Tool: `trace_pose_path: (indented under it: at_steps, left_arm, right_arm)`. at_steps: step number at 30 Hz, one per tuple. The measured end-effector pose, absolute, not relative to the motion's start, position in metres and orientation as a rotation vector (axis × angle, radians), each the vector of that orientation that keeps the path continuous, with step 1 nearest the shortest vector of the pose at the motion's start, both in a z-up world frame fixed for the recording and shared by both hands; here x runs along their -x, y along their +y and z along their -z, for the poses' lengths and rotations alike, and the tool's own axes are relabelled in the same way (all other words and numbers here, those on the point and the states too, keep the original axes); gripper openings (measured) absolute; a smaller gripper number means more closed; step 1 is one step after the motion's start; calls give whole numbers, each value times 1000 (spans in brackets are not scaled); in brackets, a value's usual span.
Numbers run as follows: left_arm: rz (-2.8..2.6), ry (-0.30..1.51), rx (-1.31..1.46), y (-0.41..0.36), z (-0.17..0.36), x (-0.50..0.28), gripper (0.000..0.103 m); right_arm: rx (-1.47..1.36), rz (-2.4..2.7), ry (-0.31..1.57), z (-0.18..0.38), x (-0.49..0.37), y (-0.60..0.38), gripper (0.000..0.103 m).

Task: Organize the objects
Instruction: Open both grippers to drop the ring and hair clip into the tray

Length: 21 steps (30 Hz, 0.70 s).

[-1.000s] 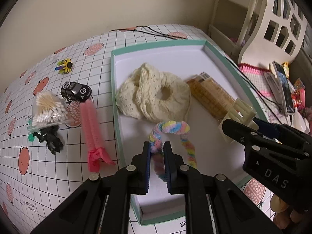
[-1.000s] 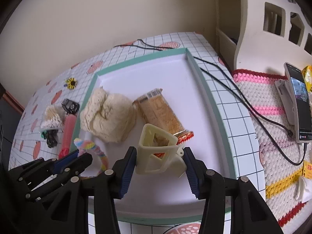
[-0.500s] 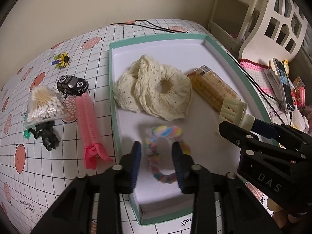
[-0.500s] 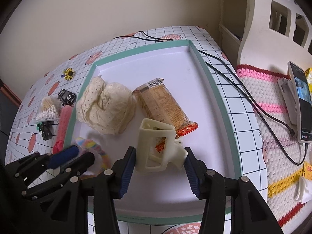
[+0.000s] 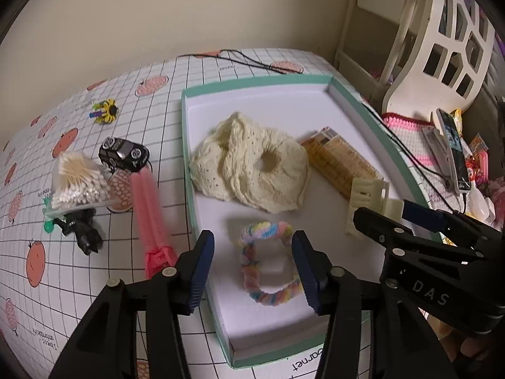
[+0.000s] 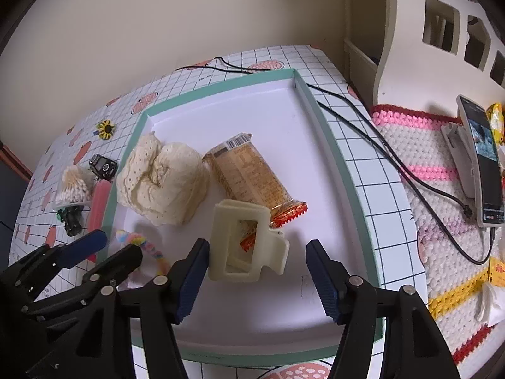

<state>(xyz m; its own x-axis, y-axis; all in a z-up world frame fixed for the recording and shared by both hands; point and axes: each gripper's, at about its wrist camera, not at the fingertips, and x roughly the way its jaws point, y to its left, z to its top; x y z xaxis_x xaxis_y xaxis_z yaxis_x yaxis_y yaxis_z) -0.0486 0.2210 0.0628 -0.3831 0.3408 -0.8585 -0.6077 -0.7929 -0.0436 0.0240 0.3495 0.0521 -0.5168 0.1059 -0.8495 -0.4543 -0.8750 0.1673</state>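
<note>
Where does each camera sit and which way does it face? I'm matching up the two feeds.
Left wrist: on the left gripper, looking forward and down at the tray's near left part; its open jaws flank the pastel loop; right gripper at right.
Right wrist: on the right gripper, over the cream hair clip; left gripper at lower left.
Shared: tray, scrunchie, snack pack.

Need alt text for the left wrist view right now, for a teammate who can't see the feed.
The left hand-held gripper hangs open over a pastel braided hair tie lying in a white tray with a green rim. Further back in the tray are a cream scrunchie, a snack packet and a cream hair claw. Cotton swabs, a toy car and a pink roller lie on the tablecloth.
</note>
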Motion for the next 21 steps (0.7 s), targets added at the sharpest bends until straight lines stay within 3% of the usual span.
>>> trace_pose_path:
  at_steps: [9, 17, 21]
  left_arm:
    - [-2261, 473, 1098, 223, -80, 38, 53]
    - [-2315, 446, 1085, 216, -84, 43, 56]
    - [-2351, 406, 1116, 211, -84, 49, 60]
  right_arm:
    - [1221, -2456, 554, -66, -29, 350, 67]
    - [1203, -2463, 543, -68, -29, 349, 67]
    - [1189, -2471, 536, -69, -29, 349, 73]
